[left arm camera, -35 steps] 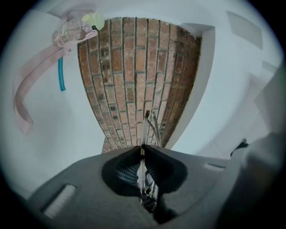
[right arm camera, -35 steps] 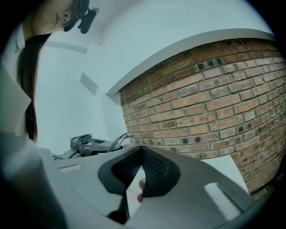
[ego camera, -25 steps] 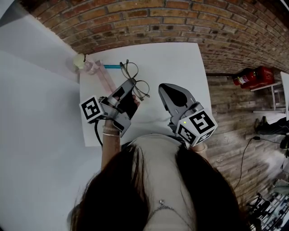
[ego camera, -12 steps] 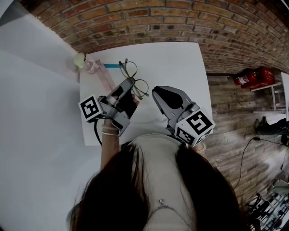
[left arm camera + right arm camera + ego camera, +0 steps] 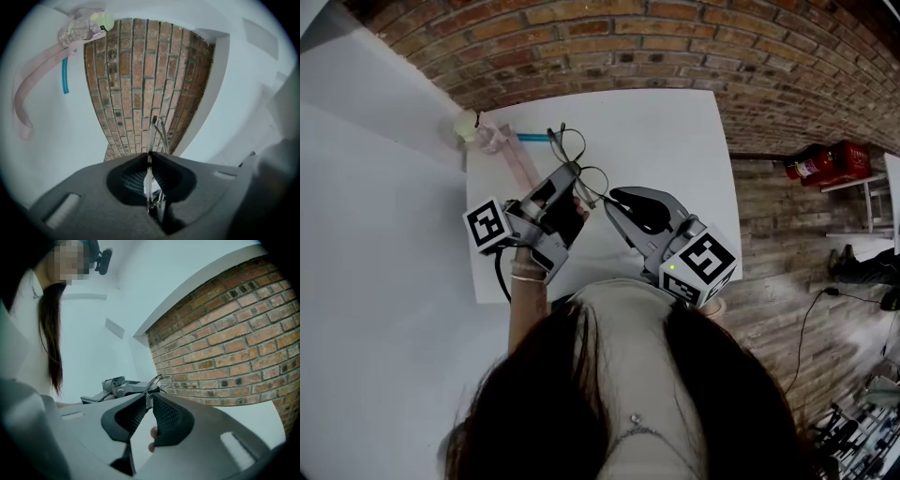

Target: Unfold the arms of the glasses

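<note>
Thin wire-framed glasses (image 5: 581, 161) are held up over the white table (image 5: 675, 131). My left gripper (image 5: 573, 178) is shut on their frame; in the left gripper view the wire (image 5: 149, 168) runs between the closed jaws and the rest of the glasses (image 5: 158, 133) sticks out beyond them. My right gripper (image 5: 610, 199) has come in from the right. Its jaw tips are pinched together on the end of a glasses arm (image 5: 149, 399). The right gripper view also shows the left gripper (image 5: 117, 387) just behind the glasses (image 5: 158, 380).
At the table's far left corner lie a pink strap (image 5: 517, 157) with a clear piece and a pale green ball (image 5: 467, 125), plus a teal stick (image 5: 534, 138). Brick floor surrounds the table; a red fire extinguisher (image 5: 825, 157) lies to the right.
My right gripper has moved left and forward until its tips reach the glasses. The left gripper has held the glasses nearly still.
</note>
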`<state>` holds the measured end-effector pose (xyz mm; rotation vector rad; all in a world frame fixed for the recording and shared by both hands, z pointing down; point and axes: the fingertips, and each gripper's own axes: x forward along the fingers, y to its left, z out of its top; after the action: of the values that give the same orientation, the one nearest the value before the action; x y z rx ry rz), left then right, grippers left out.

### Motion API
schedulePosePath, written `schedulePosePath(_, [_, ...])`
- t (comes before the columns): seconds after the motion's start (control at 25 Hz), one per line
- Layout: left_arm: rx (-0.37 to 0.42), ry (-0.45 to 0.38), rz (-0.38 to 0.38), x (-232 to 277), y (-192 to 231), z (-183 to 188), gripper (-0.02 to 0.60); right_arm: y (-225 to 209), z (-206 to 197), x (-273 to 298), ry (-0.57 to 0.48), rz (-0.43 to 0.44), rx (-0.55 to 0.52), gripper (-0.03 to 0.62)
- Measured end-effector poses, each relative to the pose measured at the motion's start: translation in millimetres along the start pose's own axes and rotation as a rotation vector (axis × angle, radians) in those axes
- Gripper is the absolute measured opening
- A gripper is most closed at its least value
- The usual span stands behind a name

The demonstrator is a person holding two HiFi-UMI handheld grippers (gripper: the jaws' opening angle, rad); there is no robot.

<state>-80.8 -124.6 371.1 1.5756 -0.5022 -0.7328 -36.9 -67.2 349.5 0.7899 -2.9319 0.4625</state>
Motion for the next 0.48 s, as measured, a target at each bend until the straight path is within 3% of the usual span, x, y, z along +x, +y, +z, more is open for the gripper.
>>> schedulePosePath(0.48, [-0.031, 0.02, -0.026, 0.5, -2.2, -2.4, 0.026, 7.7, -7.7, 7.7, 0.028, 0.032, -0.027, 0.048])
